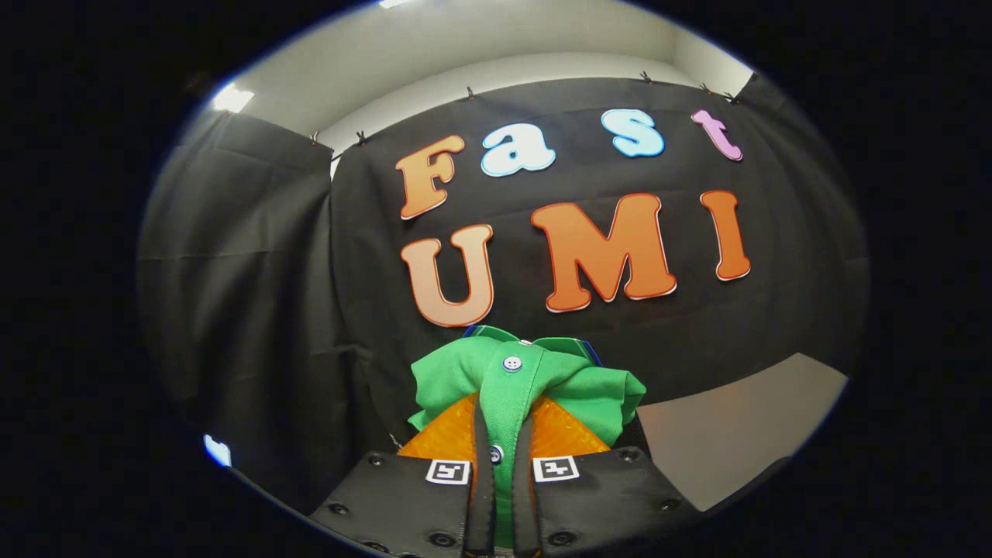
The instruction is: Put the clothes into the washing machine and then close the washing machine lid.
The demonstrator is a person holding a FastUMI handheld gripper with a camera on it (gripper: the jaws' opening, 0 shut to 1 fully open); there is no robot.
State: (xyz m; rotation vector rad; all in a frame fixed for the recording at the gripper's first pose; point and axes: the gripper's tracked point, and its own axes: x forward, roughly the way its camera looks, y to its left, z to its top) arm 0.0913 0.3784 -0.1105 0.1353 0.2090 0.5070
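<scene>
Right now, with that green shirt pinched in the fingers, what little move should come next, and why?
Probably carry the shirt toward the washing machine, keeping the grip. The gripper is shut on the buttoned strip, the shirt is lifted clear of the table, and ahead is just the booth wall, so it likely must turn first.

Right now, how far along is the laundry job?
Done: the pickup. The gripper is shut on the green shirt, its buttoned placket pinched between both fingers and the rest bunched just ahead of them, held up in front of the black cloth wall. In hand: carrying it. Left: dropping the shirt into the washing machine and closing the lid; this view gives no sign of either.
</scene>
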